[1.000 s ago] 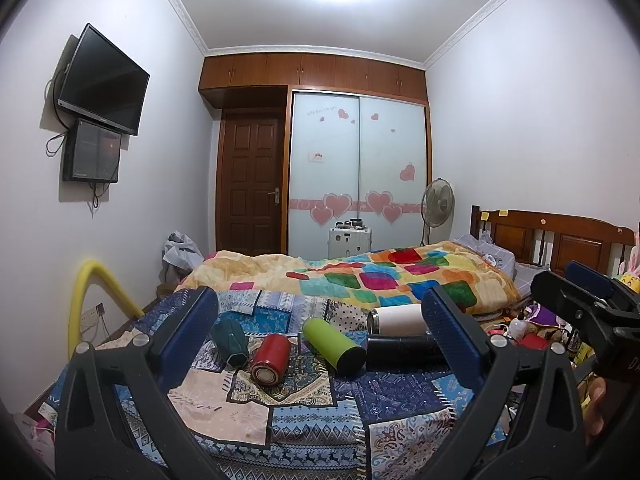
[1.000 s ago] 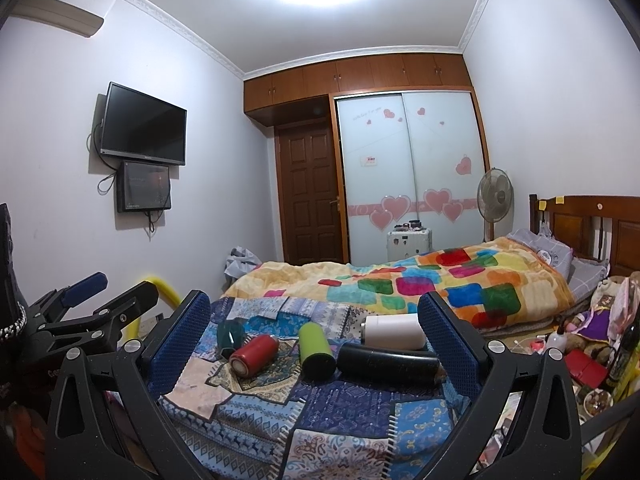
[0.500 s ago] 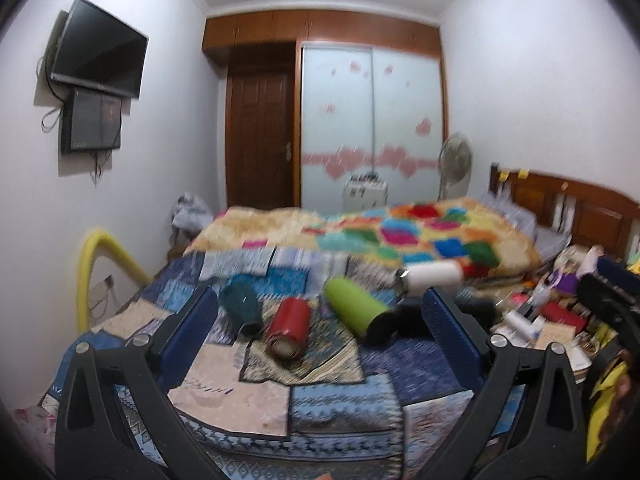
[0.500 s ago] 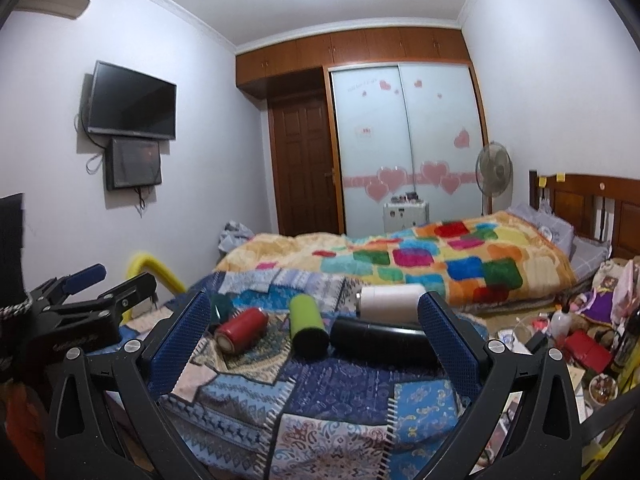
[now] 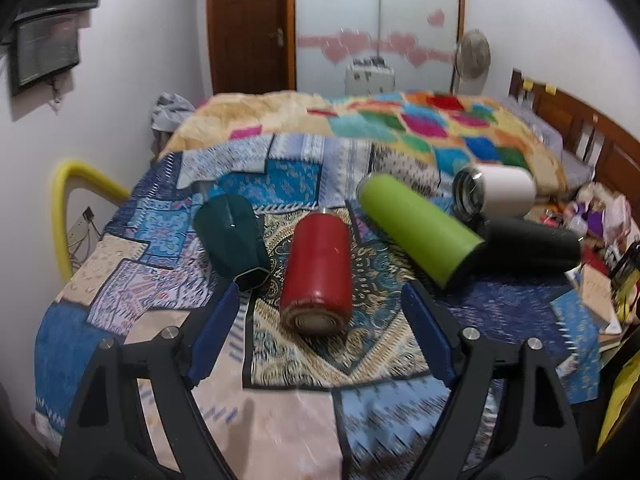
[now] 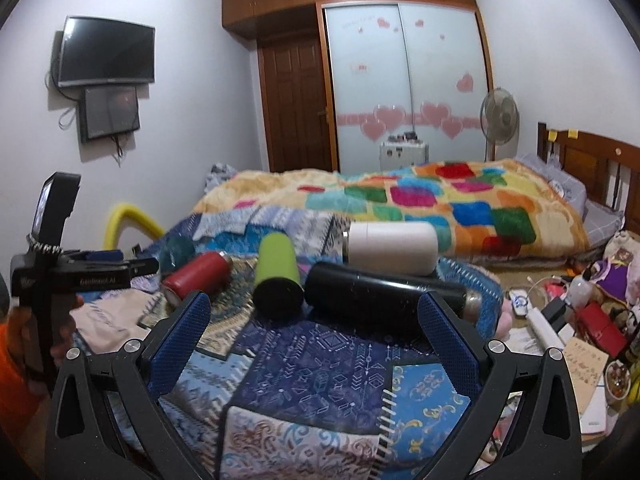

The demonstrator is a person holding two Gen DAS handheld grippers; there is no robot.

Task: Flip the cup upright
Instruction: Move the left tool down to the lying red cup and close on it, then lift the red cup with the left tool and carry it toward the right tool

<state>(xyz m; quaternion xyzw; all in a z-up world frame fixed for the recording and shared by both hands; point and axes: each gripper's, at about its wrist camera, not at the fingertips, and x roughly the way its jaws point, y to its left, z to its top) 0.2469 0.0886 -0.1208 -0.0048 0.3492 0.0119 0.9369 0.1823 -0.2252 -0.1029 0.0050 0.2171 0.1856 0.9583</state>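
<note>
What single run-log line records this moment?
left gripper: open, lined up on lying red cup | right gripper: open, near lying black cup | no cup upright

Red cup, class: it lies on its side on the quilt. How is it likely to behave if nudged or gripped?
The red cup is a smooth cylinder on its side, so a sideways nudge would probably roll it toward the dark green cup. The soft quilt may slow that roll. It looks rigid, so the open left tongs should grip it without squashing it.
</note>
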